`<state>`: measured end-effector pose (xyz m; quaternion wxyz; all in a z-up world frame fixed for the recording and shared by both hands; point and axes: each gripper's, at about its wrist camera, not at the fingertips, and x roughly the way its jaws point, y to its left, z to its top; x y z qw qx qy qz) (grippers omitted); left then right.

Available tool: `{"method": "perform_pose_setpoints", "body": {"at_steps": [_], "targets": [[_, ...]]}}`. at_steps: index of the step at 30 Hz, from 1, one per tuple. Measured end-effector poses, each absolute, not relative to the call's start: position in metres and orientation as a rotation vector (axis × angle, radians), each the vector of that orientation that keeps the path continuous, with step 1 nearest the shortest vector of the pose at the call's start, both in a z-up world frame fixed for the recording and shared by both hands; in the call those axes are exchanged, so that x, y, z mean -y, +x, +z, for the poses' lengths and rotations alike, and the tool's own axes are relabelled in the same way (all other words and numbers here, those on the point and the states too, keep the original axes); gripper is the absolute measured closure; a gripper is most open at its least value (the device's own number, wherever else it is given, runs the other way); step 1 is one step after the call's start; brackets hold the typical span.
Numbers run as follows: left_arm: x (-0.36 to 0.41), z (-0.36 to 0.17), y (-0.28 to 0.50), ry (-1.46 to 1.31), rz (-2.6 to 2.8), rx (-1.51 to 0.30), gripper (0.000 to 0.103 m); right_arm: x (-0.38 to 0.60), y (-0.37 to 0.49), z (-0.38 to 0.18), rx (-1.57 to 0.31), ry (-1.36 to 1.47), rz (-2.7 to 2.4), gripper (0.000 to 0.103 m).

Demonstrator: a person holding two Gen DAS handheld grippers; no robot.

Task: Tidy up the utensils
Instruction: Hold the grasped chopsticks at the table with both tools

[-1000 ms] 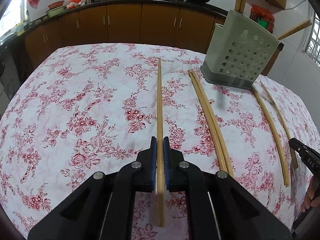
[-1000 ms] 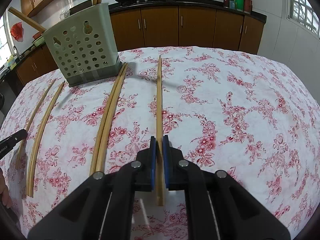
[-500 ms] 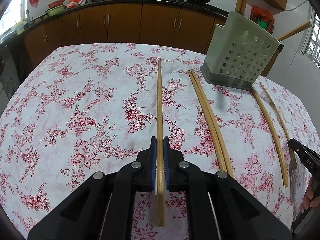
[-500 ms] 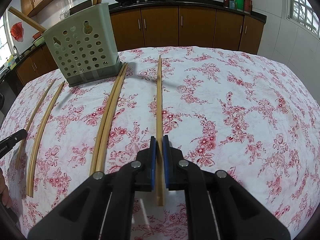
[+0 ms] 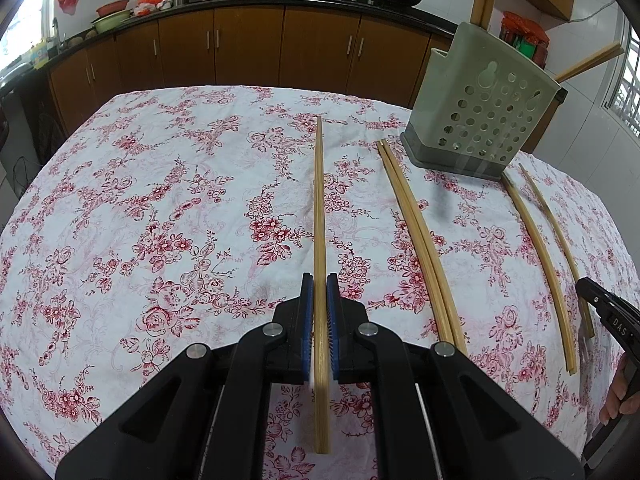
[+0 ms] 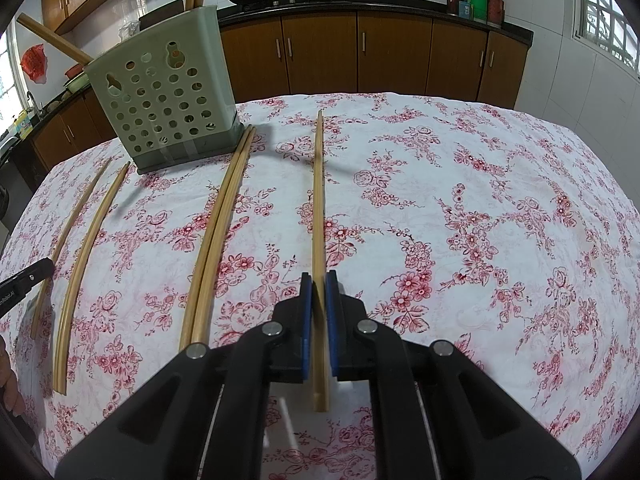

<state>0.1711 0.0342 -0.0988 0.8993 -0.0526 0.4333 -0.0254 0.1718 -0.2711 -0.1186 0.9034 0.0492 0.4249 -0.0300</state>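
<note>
My left gripper [image 5: 319,280] is shut on a bamboo chopstick [image 5: 319,208] that points forward above the floral tablecloth. My right gripper [image 6: 319,278] is shut on another bamboo chopstick [image 6: 318,200], also pointing forward. A green perforated utensil holder [image 5: 482,120] stands at the far right in the left wrist view and at the far left in the right wrist view [image 6: 164,88], with chopsticks standing in it. A pair of chopsticks [image 5: 420,232] lies on the cloth, also seen in the right wrist view [image 6: 218,232]. Two more loose chopsticks [image 5: 540,248] lie beyond it [image 6: 86,248].
The table has a white cloth with red flowers [image 5: 160,220]. Brown kitchen cabinets [image 5: 248,48] and a counter with woks run behind the table. The other gripper's tip shows at the right edge [image 5: 608,312] and at the left edge [image 6: 24,284].
The left gripper has shifted slightly, so the table and holder sit a little lower in its view. The right view is unchanged.
</note>
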Motion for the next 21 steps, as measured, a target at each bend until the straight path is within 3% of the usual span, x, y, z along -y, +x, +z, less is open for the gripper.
{"method": "perform_pose_setpoints", "body": {"at_steps": [21], "targets": [[-0.0283,-0.0981,0.1618,-0.029,-0.048,-0.900,0.095,0.2720,0.1620,-0.1174,-0.870,0.096,-0.045,0.095]]}}
